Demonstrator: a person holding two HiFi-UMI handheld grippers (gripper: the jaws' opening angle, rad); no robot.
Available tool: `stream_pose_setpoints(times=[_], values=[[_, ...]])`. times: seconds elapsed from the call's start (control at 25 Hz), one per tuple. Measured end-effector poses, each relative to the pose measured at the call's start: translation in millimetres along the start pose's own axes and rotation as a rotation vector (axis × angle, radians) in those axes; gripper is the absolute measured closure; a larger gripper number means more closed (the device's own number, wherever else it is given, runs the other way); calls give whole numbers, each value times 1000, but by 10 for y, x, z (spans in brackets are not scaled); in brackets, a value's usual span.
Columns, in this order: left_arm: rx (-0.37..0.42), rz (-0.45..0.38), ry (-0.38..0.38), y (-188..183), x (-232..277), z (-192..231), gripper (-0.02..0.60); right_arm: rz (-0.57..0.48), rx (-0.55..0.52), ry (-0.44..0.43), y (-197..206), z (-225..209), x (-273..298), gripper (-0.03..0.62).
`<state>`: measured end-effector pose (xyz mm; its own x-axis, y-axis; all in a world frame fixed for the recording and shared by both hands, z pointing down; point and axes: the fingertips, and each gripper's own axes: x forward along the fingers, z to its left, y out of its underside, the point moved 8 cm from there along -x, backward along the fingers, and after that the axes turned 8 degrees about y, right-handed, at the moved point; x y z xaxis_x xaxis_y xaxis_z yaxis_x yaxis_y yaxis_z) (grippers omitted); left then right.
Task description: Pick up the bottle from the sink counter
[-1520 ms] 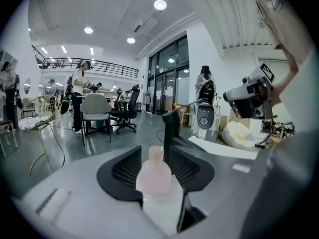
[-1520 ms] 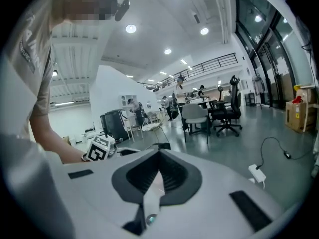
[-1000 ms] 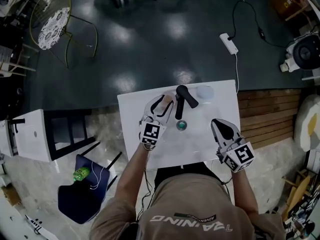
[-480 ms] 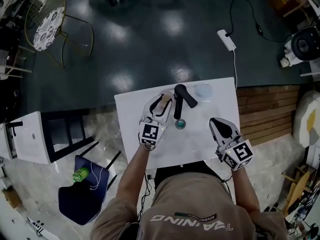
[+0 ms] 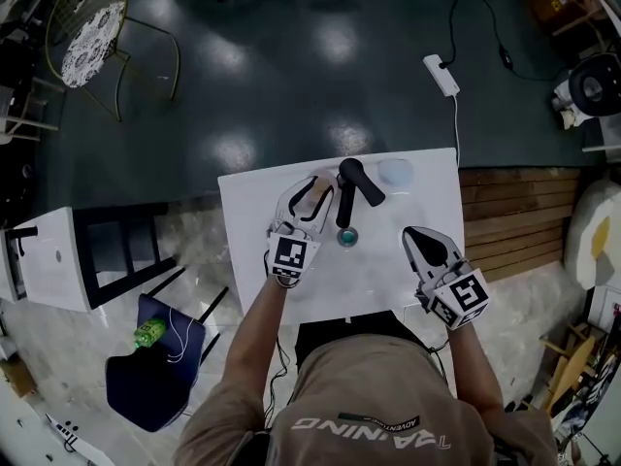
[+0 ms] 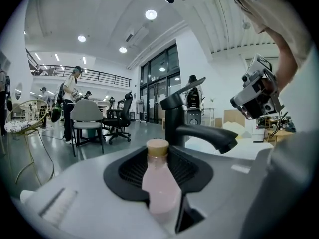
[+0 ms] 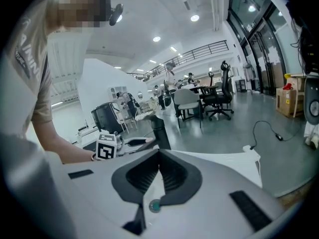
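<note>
Left gripper (image 6: 164, 164): jaws have just been closing. The bottle (image 6: 160, 185) stands between them, and both pads look to meet its sides, so I read it as pinched at a wide setting. Pale pink body, tan cap (image 6: 157, 147) rising above the jaw line. Its base is hidden by the jaws; judged to be on the sink counter (image 5: 408, 289), lift not yet begun

Just beyond the tips and slightly right is a black faucet (image 6: 174, 118), with its spout (image 6: 212, 137) reaching further right. The drain (image 5: 347, 237) lies right of the claw. The right gripper (image 7: 159, 156) is well off to the right over the counter, jaws pressed together, empty

Risks, judged:
- The smooth round body may slip or swivel if the pads only graze it. Cause: lifting before the squeeze is firm
- The cap could knock the faucet or spout. Cause: any drift forward or rightward on the way up
- The grip sits low on a tall bottle, so a quick tilt of the claw could lever it out
</note>
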<state>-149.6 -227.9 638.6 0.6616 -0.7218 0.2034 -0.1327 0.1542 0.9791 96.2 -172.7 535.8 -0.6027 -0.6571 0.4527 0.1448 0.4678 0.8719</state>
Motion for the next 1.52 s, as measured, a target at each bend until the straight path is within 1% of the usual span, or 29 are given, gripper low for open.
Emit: stream_pose_setpoints(times=[0.24,0.4,0.56,0.72,0.84,1.04,1.32,1.4,1.52], values=[[-19,-22,3,-13,41,13,453,5,8,-5,47,-18,28,586],[2,-11,-22,-21,29,-19,454,11,7,-13,71,-23,35,586],[-40,-13,-39,-18,-4,35,454,15,2,-18,39,-53,43,586],[-30,-1,-37,-77,-65,38,454,10,7,-20,37,-98,40,587],[-3,-6,-43,-180,-136,17,454,2,8,-28,28,-127,49,586],[14,-40,-76,-429,-299,-15,454,-13,4,-46,-11,-155,69,586],[19,-33,-116,-774,-565,-64,454,-63,-6,-86,-217,-156,71,587],[7,-33,-135,-891,-655,-91,454,-81,-16,-102,-315,-131,53,588],[2,-42,-164,-1066,-809,-114,454,-108,-17,-100,-420,-94,21,587]])
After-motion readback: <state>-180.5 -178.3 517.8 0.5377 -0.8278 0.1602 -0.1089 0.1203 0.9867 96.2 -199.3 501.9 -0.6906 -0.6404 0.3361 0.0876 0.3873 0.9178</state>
